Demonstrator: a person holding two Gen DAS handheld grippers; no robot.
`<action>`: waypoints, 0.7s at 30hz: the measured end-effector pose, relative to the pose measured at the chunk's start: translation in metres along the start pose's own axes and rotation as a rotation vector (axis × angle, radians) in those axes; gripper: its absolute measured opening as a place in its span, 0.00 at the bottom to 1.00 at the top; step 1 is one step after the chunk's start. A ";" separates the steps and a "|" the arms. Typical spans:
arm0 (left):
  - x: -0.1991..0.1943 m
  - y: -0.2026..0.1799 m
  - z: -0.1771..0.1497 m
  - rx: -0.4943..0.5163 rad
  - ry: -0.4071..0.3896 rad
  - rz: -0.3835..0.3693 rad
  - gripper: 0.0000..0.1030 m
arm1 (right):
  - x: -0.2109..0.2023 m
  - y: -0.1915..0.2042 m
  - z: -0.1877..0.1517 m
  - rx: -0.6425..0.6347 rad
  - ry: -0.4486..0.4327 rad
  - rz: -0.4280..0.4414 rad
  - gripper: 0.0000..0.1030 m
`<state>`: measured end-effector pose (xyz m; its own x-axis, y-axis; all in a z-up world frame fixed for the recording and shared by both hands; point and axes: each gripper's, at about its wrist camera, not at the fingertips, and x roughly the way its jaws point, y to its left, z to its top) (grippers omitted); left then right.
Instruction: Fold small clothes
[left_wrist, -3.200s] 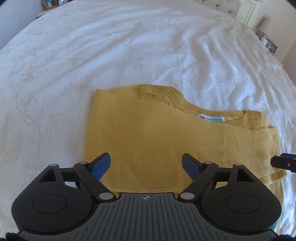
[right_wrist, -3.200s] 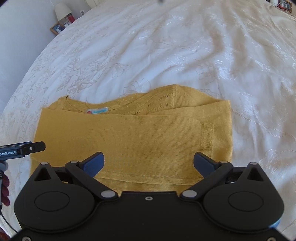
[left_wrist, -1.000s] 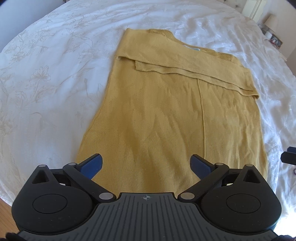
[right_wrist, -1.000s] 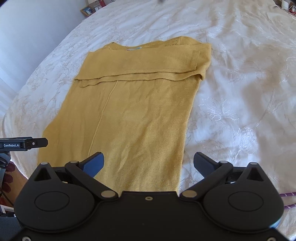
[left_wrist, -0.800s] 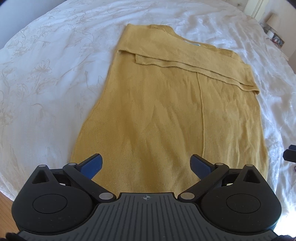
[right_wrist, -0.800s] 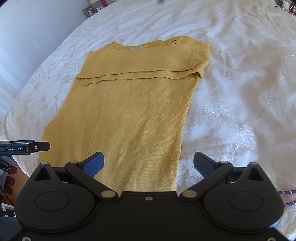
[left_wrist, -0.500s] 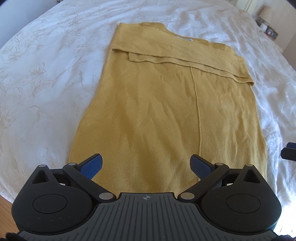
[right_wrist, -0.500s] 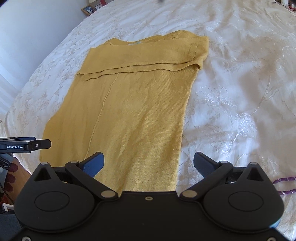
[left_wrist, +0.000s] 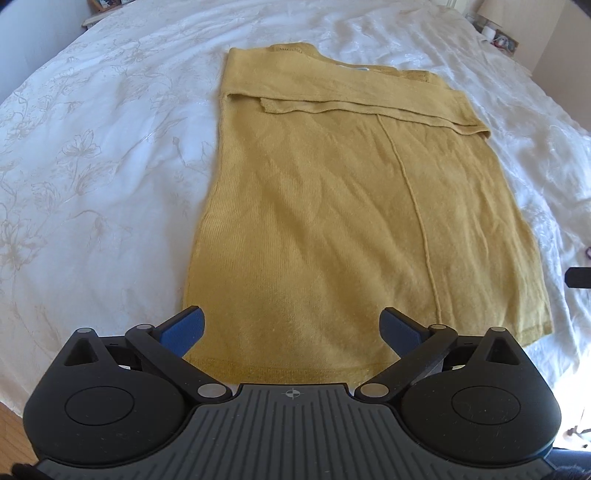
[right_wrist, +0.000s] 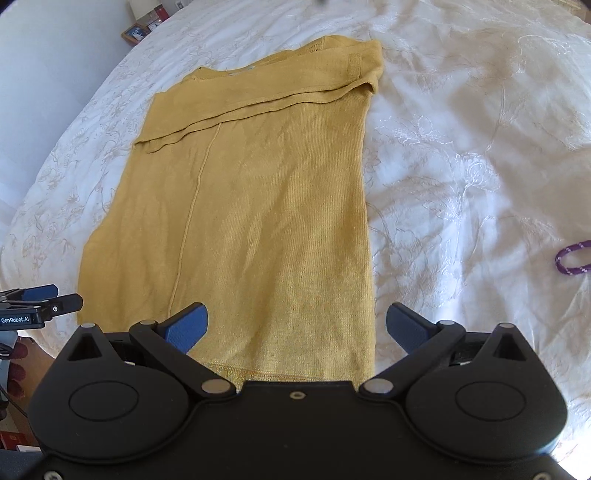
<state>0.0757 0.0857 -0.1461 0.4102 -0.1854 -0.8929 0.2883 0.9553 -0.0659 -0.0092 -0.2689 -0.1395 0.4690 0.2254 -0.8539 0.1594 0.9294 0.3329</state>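
Left wrist view: the left gripper (left_wrist: 291, 326) hangs with its blue fingers spread wide and nothing between them, just above the near hem of the mustard-yellow top (left_wrist: 343, 206). The top lies flat on the white bedspread (left_wrist: 92, 155), its body running from the near edge of the bed to the far neckline, where a folded band crosses it. A seam runs lengthwise right of centre.

Right wrist view: the right gripper (right_wrist: 297, 325) is likewise released, fingers wide over the near right corner of the hem. A purple cord (right_wrist: 574, 258) lies at far right.
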 end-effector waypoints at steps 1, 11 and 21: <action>0.000 0.003 -0.003 0.007 0.001 0.001 1.00 | -0.002 0.002 -0.003 0.012 -0.007 -0.005 0.99; -0.001 0.026 -0.024 0.060 -0.019 -0.017 1.00 | -0.005 0.025 -0.033 0.059 -0.038 -0.030 0.99; 0.002 0.040 -0.035 0.030 -0.045 -0.028 1.00 | -0.002 0.033 -0.044 0.081 -0.065 -0.042 0.99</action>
<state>0.0575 0.1313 -0.1658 0.4399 -0.2232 -0.8699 0.3258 0.9423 -0.0770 -0.0426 -0.2261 -0.1444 0.5154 0.1646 -0.8410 0.2488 0.9104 0.3307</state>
